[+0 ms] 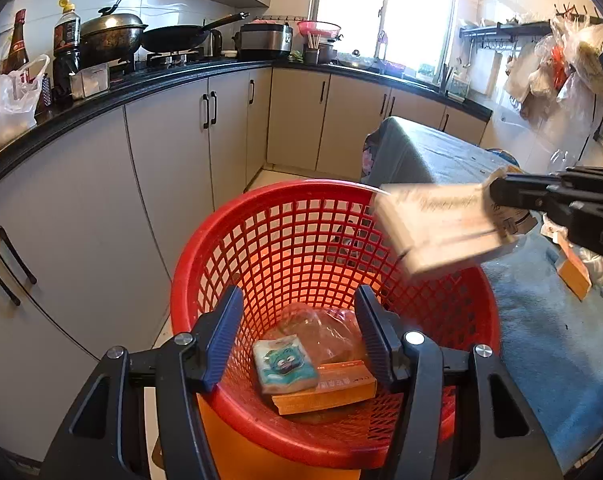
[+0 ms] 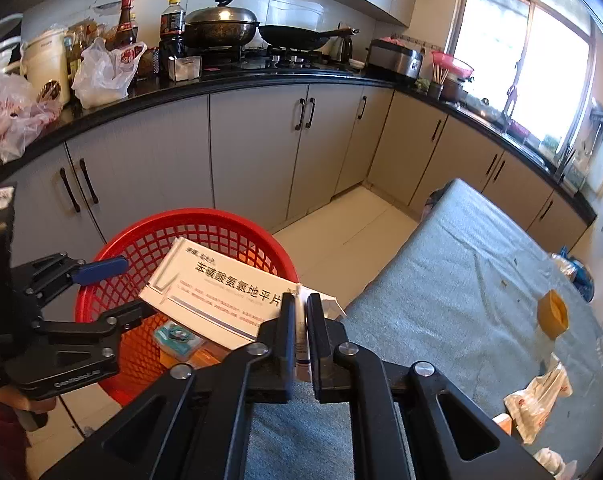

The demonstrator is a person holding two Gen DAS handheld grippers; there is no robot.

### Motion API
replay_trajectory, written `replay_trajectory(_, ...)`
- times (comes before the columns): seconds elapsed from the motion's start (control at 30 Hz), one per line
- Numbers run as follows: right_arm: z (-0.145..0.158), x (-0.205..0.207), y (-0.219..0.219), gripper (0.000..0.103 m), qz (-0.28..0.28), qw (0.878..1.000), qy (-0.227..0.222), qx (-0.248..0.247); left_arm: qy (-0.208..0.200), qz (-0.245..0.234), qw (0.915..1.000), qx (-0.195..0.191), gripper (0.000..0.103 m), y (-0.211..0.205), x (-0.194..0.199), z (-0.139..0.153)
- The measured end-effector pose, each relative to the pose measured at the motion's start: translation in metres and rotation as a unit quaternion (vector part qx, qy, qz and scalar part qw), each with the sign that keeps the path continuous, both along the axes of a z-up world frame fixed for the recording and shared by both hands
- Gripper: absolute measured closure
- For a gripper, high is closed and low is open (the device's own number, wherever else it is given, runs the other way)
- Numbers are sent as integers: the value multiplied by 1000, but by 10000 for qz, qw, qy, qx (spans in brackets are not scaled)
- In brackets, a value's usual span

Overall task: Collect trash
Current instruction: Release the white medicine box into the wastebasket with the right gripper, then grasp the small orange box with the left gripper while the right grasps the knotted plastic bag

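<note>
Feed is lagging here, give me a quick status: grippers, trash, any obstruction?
Right gripper shut on white medicine box, held over red basket. Left gripper open, empty, at basket rim. Tissue pack and orange box already inside. No obstruction visible.

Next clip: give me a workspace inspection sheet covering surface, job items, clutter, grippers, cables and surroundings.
Surface: table under a blue-grey cloth, beside the basket.
Job's things: white medicine box held over the red mesh basket; in the basket lie a tissue pack, an orange box and a clear plastic bag.
Clutter: yellow cap, wrappers and another orange box on the cloth.
Grippers: left hand-held gripper open at the basket's near rim; right hand-held gripper shut on the medicine box's end.
Cables: nothing seen.
Surroundings: kitchen counter with woks, bottles, bags; window.
</note>
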State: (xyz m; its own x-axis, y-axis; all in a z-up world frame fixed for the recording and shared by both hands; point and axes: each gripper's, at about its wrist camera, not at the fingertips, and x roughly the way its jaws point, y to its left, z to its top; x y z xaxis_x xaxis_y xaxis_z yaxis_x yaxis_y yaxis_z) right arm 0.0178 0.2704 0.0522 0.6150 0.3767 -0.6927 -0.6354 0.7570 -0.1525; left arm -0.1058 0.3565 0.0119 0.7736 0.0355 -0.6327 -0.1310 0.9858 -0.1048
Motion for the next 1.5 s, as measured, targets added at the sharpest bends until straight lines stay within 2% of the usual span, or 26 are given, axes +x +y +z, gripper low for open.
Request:
replay_trajectory(0.07, 0, -2, 2, 85, 27, 10000, 16, 28, -12, 14, 10000, 5, 46, 0, -2, 1)
replay_trajectory(0.13, 3, -4, 0, 69, 50, 9999, 3, 120, -24, 24, 10000, 0, 46, 0, -4, 2)
replay_trajectory(0.27, 11, -5, -10, 68, -5, 9992, 96, 388, -48, 44, 10000, -9, 46, 0, -5, 4)
replay_trajectory(0.5, 17, -1, -54, 68, -438, 9943, 412, 879, -122, -18, 9999, 40, 45, -9, -9, 14)
replay_trajectory(0.63, 14, -3, -86, 54, -759, 9898, 532, 1079, -180, -89, 9997, 98, 45, -19, -11, 22)
replay_trajectory(1.1, 4, -21, -200, 53, -1509, 9738, 683, 1558, -263, -698, 9965, 368, 44, -99, -7, 46)
replay_trajectory(1.4, 1, -40, -297, 53, -2284, 9510, 635, 1982, -130, -1303, 9905, 415, 44, -178, 7, 49)
replay_trajectory(1.5, -1, -47, -327, 53, -2522, 9434, 617, 2064, 90, -1508, 9883, 219, 44, -207, 18, 46)
